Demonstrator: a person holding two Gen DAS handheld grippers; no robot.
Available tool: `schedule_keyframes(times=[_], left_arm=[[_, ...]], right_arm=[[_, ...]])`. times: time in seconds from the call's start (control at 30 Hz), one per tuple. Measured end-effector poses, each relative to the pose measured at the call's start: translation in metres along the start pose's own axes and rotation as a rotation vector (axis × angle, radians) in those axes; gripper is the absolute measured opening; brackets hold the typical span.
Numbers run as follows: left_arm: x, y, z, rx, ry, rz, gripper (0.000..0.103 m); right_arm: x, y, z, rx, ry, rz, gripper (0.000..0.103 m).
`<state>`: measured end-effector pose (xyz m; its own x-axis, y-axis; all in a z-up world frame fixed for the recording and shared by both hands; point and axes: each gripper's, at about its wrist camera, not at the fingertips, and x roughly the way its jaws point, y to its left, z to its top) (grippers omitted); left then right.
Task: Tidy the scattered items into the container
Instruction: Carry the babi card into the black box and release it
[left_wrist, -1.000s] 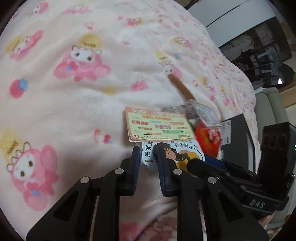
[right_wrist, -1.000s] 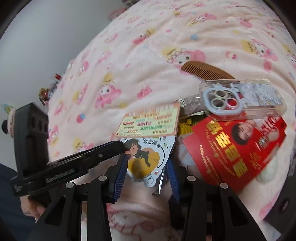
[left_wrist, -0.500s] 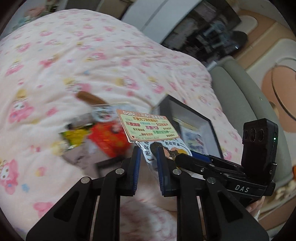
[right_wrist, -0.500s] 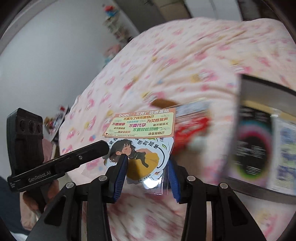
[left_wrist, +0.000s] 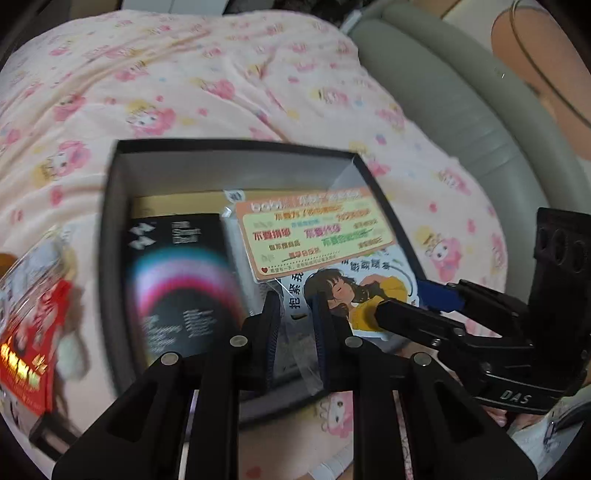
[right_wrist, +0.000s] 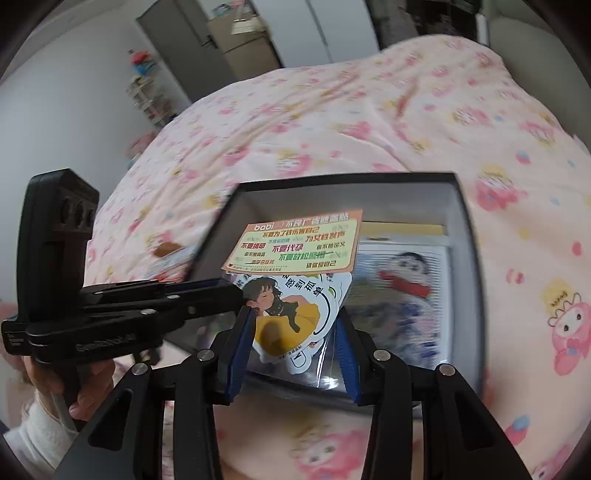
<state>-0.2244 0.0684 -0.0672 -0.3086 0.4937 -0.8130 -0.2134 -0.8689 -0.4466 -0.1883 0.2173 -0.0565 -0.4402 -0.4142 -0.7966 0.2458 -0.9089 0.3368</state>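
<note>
A sticker pack (left_wrist: 317, 229) in a clear sleeve, with an orange card on top and a cartoon girl below, hangs over the open black box (left_wrist: 229, 146). My left gripper (left_wrist: 294, 306) is shut on the pack's lower left corner. My right gripper (right_wrist: 293, 332) grips the same pack (right_wrist: 295, 243) across its lower width, with the sleeve bowed between the blue pads. The box (right_wrist: 343, 177) holds a black booklet with a coloured ring (left_wrist: 177, 280), a cartoon picture (right_wrist: 399, 288) and a yellow item at the back (left_wrist: 177, 203).
The box lies on a pink cartoon-print blanket (left_wrist: 184, 81). A red packet (left_wrist: 29, 332) and a clear phone case lie left of the box. A brown comb (right_wrist: 166, 249) shows beyond it. A grey padded edge (left_wrist: 443, 92) runs along the right. A person's hand (right_wrist: 88, 387) holds the left gripper.
Both grippers have carried the sticker pack away from the pile of loose items and across the blanket. It now hangs above the open black box.
</note>
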Motion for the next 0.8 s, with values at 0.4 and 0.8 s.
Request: schedule_keyframes(times=[0.4,0.8], left_arm=[[0.058,0.002,-0.016,0.011,0.114,0.056,0.017],[0.04,0.029,-0.03,-0.072,0.068,0.068,0.017]], right_arm=[[0.049,-0.05,-0.011,0.125,0.133,-0.055,0.039],[0.016,-0.041,-0.004,0.089,-0.042,-0.226,0.039]])
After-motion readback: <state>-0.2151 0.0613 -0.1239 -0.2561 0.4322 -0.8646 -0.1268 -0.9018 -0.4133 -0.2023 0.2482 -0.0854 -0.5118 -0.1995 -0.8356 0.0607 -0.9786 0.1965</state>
